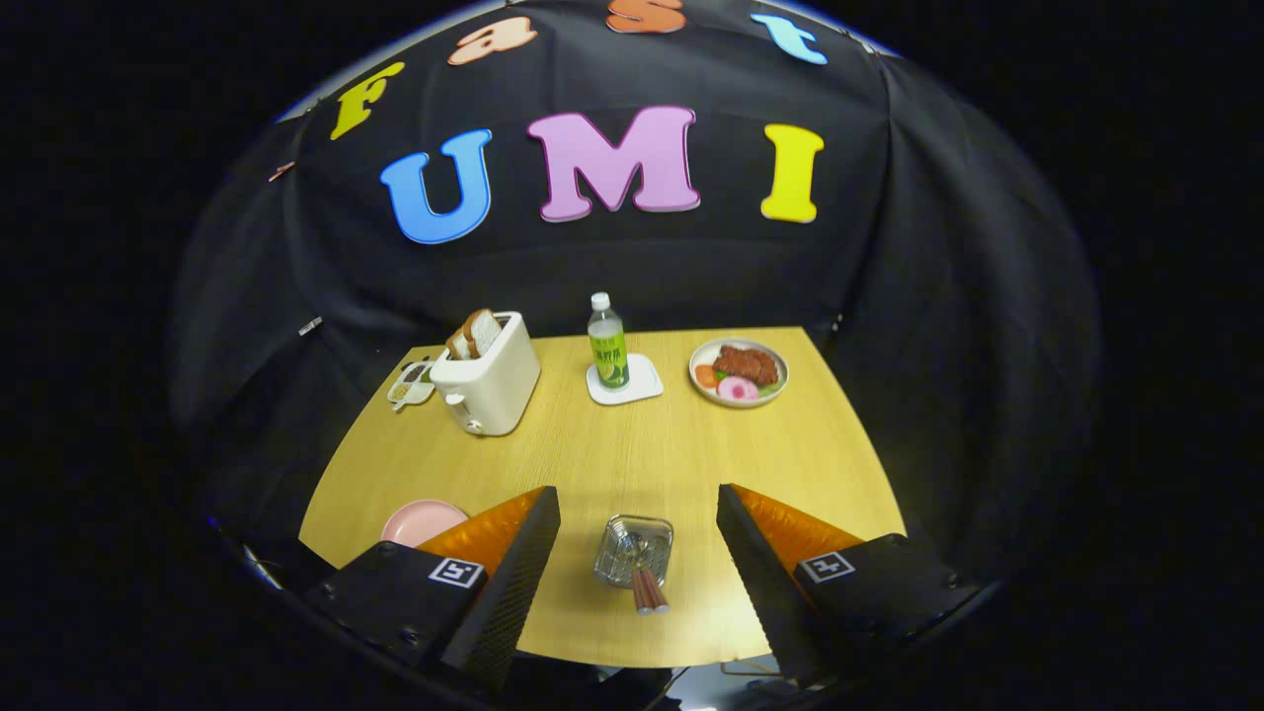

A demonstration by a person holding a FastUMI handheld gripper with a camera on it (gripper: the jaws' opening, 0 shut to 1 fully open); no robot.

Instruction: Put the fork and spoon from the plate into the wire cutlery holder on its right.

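Spread wide, gripper (pixel 637 553) fingers flank the wire cutlery holder (pixel 633 549); two reddish handles (pixel 648 592) lean toward 6 o'clock.

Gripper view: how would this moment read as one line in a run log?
gripper: open, holding nothing | wire cutlery holder: between the fingers, two handles sticking out | pink plate: left of it

Shiny wire cutlery holder (pixel 633 549) on matt wood-grain table (pixel 612 444)
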